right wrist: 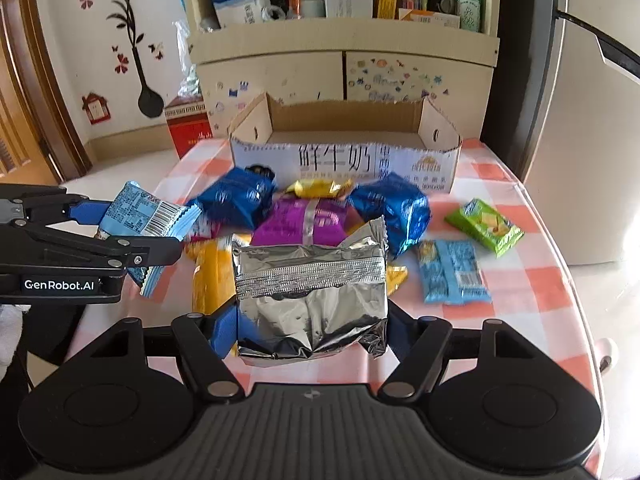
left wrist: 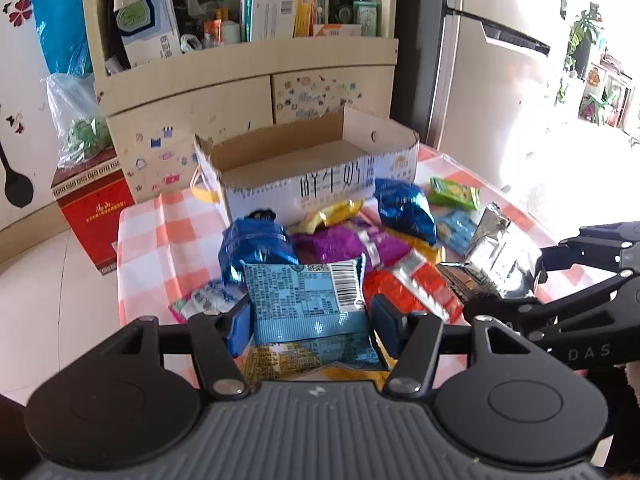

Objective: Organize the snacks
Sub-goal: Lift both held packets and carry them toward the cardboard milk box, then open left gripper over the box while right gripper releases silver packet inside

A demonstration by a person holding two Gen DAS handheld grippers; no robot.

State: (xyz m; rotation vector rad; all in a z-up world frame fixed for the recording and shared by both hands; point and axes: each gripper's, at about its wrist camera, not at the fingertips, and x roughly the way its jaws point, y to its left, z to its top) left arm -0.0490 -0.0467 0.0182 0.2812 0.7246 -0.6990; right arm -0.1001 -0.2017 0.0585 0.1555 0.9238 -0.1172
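Currently the left gripper (left wrist: 310, 316) is clamping a light-blue snack packet (left wrist: 308, 300) between its blue pads (left wrist: 240, 326). The packet's printed back, with its barcode, is facing the left wrist camera. Its long axis is running roughly crosswise between the fingers, and its crimped end is pointing toward the snack pile in the right wrist view. It is hanging clear of the tablecloth, above a yellow-and-blue packet (left wrist: 280, 360).

The right gripper (right wrist: 312, 330) is closing on a silver foil bag (right wrist: 312, 296), which is filling the gap between the fingers. The bag's seam band is lying horizontal, its long axis is running side to side, and its serrated top corner is sticking up toward the box. In the left wrist view the bag looks raised off the table, tilting up.

Between and beyond both held items the loose pile is sitting on the checked tablecloth (right wrist: 532, 276): two dark-blue bags (right wrist: 240, 200) flanking a purple packet (right wrist: 304, 224), a yellow packet (right wrist: 320, 189) just in front of the box, and an orange-yellow packet (right wrist: 212, 276) beside the foil bag. Off to the right a second light-blue packet (right wrist: 452, 272) is lying lengthwise away from the camera, and a green packet (right wrist: 486, 226) is lying diagonal, apart from the pile.

Behind the pile an open cardboard box (right wrist: 344, 160) is standing with its long side facing the cameras; I cannot see anything in the part of its interior that shows. Further back, a cream cabinet (right wrist: 344, 46) is holding cartons and a green bottle.
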